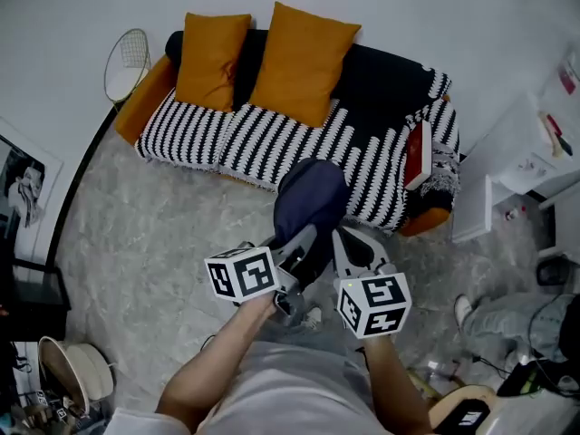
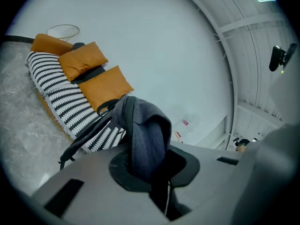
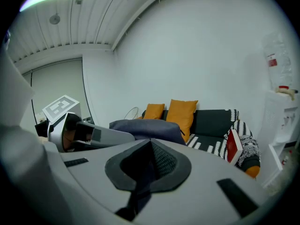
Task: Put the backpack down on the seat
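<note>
A dark navy backpack point(image 1: 313, 198) hangs in the air just in front of the sofa, held between both grippers. In the left gripper view its fabric point(image 2: 145, 130) bunches between the jaws, so my left gripper point(image 1: 306, 238) is shut on it. My right gripper point(image 1: 346, 243) grips the pack from the right, and a dark mesh strap point(image 3: 157, 161) sits pinched between its pads. The sofa seat point(image 1: 263, 143), covered by a black-and-white striped throw, lies beyond the pack, and it also shows in the left gripper view point(image 2: 51, 88). The pack's lower part is hidden behind the grippers.
Two orange cushions point(image 1: 299, 62) point(image 1: 213, 57) lean on the sofa back. A red book point(image 1: 418, 152) stands at the sofa's right end. A white shelf unit point(image 1: 517, 166) is to the right, and a round wire fan point(image 1: 127, 62) to the left. Someone's leg and shoe point(image 1: 494, 320) are at lower right.
</note>
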Demonstrator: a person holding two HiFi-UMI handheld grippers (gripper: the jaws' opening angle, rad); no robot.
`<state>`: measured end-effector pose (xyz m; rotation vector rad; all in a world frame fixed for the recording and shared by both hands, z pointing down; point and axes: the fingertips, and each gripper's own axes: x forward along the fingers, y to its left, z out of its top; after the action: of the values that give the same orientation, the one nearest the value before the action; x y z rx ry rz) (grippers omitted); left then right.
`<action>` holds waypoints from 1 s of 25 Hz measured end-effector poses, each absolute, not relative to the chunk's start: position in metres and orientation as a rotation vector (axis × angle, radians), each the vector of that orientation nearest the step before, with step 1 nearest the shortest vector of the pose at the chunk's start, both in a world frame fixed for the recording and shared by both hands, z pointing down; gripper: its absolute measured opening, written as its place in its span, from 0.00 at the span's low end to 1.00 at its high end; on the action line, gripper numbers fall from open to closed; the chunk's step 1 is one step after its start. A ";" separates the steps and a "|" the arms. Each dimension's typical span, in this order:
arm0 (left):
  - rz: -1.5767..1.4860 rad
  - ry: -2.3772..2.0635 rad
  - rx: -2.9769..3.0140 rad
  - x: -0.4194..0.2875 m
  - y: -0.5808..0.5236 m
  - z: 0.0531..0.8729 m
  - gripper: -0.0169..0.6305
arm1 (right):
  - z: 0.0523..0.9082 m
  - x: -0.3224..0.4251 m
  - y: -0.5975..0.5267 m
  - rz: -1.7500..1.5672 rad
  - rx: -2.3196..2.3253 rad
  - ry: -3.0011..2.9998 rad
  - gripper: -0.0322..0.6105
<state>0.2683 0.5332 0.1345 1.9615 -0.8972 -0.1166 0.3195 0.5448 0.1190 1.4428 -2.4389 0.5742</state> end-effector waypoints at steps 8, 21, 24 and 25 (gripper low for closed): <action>-0.116 -0.942 1.931 0.270 0.506 0.144 0.09 | 0.124 0.325 0.517 0.586 1.410 -2.457 0.05; -0.174 -0.990 1.881 0.220 0.437 0.164 0.09 | 0.144 0.273 0.443 0.580 1.288 -2.466 0.05; -0.173 -0.998 1.869 0.198 0.415 0.171 0.09 | 0.150 0.250 0.420 0.583 1.264 -2.458 0.05; -0.173 -0.999 1.866 0.191 0.407 0.173 0.09 | 0.151 0.241 0.411 0.583 1.255 -2.454 0.05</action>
<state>0.1906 0.4069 0.1730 1.8655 -0.9990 -0.1731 0.2413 0.4107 0.1511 1.2552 -2.4544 0.5833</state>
